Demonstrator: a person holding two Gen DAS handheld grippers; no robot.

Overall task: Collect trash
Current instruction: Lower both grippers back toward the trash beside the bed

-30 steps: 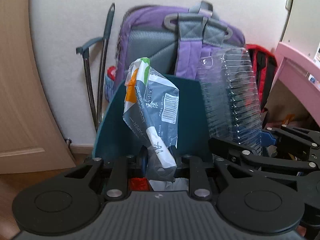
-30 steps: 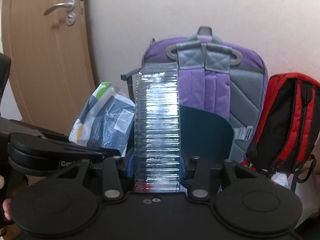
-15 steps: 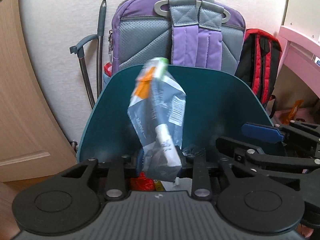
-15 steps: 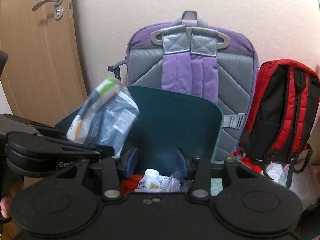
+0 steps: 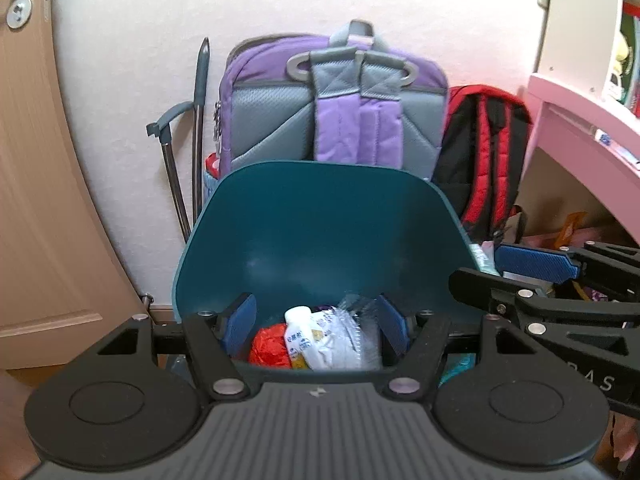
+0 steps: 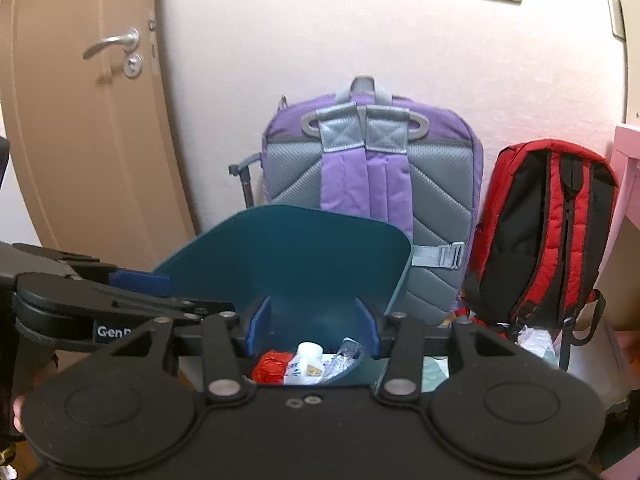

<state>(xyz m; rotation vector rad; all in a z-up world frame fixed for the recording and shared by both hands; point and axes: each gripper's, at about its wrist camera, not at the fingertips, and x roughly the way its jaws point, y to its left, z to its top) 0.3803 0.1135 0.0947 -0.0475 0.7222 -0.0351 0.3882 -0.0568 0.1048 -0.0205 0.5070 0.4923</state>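
Both grippers, left [image 5: 316, 326] and right [image 6: 316, 326], have just been opening and now stand wide and empty. The wrapper and clear tray they held a second ago are gone from the jaws; trash [image 5: 320, 338] lies in the teal bin [image 5: 320, 220] just beyond both, so this drop looks done.

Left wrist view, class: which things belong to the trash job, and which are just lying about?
Job: teal bin; red wrapper, white bottle, clear plastic inside it; left gripper, right gripper, both empty.

Lying about: purple backpack, red backpack, door, pink desk.

bin [image 5: 320, 240] contents partly hidden, door [image 6: 80, 160] cropped
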